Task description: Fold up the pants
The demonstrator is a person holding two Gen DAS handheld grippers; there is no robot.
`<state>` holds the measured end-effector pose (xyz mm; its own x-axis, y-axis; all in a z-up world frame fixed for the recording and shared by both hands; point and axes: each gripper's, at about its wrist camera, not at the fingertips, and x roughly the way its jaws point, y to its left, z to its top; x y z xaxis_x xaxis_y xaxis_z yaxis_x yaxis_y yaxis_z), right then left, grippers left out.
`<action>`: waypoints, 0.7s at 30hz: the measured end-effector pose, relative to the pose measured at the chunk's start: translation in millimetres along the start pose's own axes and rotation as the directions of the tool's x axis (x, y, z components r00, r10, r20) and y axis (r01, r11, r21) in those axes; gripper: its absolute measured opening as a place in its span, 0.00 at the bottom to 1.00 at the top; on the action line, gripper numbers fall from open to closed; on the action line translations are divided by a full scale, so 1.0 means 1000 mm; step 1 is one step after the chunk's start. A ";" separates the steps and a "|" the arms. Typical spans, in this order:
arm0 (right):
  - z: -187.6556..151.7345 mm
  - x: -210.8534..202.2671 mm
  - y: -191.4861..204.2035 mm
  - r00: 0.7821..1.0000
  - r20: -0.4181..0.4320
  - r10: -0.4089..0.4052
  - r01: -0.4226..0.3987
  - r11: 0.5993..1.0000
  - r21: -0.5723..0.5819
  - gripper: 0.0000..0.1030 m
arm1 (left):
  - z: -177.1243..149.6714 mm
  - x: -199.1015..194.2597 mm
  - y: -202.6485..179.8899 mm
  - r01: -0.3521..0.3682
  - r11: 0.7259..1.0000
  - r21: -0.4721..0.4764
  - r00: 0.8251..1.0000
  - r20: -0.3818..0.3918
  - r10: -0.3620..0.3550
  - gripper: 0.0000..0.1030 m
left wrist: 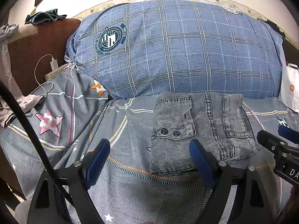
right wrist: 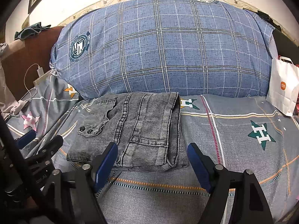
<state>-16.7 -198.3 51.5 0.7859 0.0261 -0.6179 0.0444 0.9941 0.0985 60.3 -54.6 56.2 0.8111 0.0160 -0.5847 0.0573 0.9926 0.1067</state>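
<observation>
Folded pants [right wrist: 130,130] lie on bed [right wrist: 233,130] just ahead of both grippers: left gripper [left wrist: 149,162] & right gripper [right wrist: 152,163] spread, holding nothing.

The folded pants [left wrist: 200,130] are washed grey denim with darker stitched seams and two black snap buttons [left wrist: 170,132] on a pocket flap. Under them the bedsheet [right wrist: 233,130] is grey-blue, crossed by white, orange and magenta lines, printed with a green-and-white star [right wrist: 261,134] and a pink-and-white star [left wrist: 50,123]. The big pillow [left wrist: 177,46] is blue plaid with white and dark lines and a navy round crest [left wrist: 111,37]. The paper bag [right wrist: 283,87] is white with an orange logo. Both grippers carry blue pads [left wrist: 200,165] on black frames
</observation>
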 end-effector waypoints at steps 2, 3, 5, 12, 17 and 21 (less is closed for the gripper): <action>0.000 0.000 0.000 1.000 0.000 0.000 0.000 1.000 0.000 0.77 | 0.000 0.000 0.000 -0.001 1.000 -0.001 1.000 0.000 0.001 0.84; 0.000 0.000 0.000 1.000 0.000 0.000 0.000 1.000 0.000 0.77 | 0.000 0.000 0.000 0.000 1.000 -0.001 1.000 0.000 0.000 0.84; 0.000 0.000 0.000 1.000 0.000 0.001 -0.001 1.000 0.000 0.77 | 0.000 0.000 0.000 0.000 1.000 -0.001 1.000 -0.001 0.000 0.84; 0.000 0.000 0.000 1.000 0.000 -0.001 0.001 1.000 0.000 0.77 | 0.000 -0.001 0.000 0.000 1.000 -0.001 1.000 -0.001 0.000 0.84; 0.000 0.000 0.000 1.000 0.000 -0.001 0.001 1.000 0.000 0.77 | 0.001 -0.001 -0.001 -0.001 1.000 0.000 1.000 -0.003 0.001 0.84; 0.000 0.000 0.000 1.000 -0.001 -0.001 0.001 1.000 0.000 0.77 | 0.001 -0.001 -0.002 -0.001 1.000 0.000 1.000 -0.004 0.001 0.84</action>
<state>-16.6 -198.4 51.7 0.7854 0.0256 -0.6185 0.0446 0.9942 0.0977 60.1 -56.5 57.2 0.8090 0.0171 -0.5875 0.0569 0.9926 0.1073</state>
